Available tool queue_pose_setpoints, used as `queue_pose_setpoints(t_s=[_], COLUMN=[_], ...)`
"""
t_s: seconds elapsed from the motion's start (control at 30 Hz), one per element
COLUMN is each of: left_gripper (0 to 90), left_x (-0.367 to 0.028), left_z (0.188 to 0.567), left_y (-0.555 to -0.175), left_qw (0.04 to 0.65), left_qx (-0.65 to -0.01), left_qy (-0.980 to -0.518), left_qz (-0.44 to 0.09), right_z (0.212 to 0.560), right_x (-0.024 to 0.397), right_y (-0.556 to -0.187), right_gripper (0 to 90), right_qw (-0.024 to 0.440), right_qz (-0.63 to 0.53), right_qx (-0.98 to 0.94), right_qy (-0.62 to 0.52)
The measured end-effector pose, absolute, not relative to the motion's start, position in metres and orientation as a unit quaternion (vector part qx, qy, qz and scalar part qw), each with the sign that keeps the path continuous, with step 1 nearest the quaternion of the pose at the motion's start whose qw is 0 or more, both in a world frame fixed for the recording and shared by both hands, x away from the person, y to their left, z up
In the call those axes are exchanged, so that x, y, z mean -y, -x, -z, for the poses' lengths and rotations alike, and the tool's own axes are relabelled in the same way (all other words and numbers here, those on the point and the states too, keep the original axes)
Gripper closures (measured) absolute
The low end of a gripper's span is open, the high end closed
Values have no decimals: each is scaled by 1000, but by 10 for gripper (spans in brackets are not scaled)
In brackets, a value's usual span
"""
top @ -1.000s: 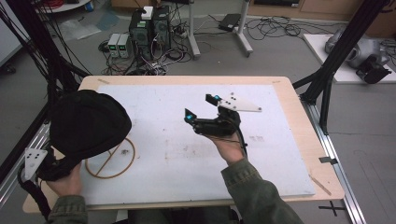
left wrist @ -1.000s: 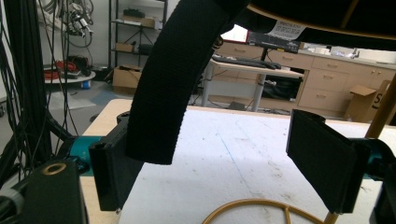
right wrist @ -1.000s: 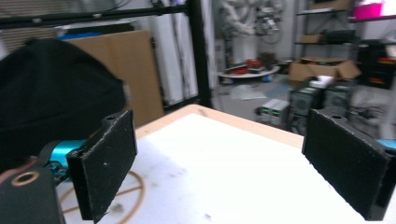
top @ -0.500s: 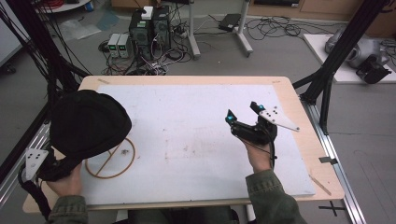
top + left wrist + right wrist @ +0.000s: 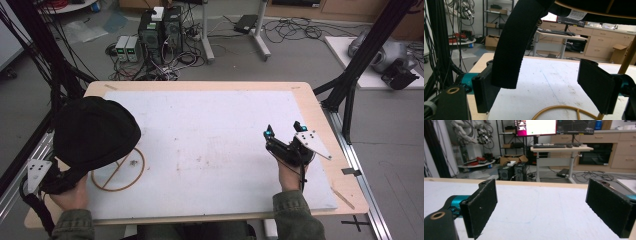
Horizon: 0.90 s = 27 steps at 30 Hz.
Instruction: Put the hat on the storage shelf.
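Right tool (image 5: 283, 129) moved rightward, jaws apart

Right gripper (image 5: 541, 205) with jaws spread wide, nothing between them. Bare white table (image 5: 536, 205) stretching ahead under them. Past the far edge: two computer towers (image 5: 514, 173) on the floor, a desk (image 5: 560, 148) carrying a lit monitor (image 5: 536, 127), wooden drawers (image 5: 624, 147) behind.
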<state>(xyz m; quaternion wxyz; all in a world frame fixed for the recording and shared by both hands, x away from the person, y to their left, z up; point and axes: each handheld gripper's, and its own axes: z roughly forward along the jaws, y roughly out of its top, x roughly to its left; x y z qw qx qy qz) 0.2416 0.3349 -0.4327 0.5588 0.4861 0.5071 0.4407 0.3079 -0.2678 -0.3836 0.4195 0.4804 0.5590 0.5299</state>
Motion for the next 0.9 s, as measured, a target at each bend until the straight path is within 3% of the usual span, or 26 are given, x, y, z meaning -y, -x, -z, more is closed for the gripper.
queue_pose_setpoints(t_s=[0.33, 0.9], left_gripper=[210, 210], left_x=[-335, -334], left_z=[433, 433], left_y=[-241, -243], left_qw=[558, 561], left_qx=[-508, -508], left_qy=[-485, -486], left_qz=[-441, -437], right_z=[412, 420], right_x=[279, 278], right_y=[-307, -310], right_gripper=[94, 93], right_qw=[428, 415], right_qz=[-501, -470], right_qx=[-555, -571], right_qy=[-508, -530])
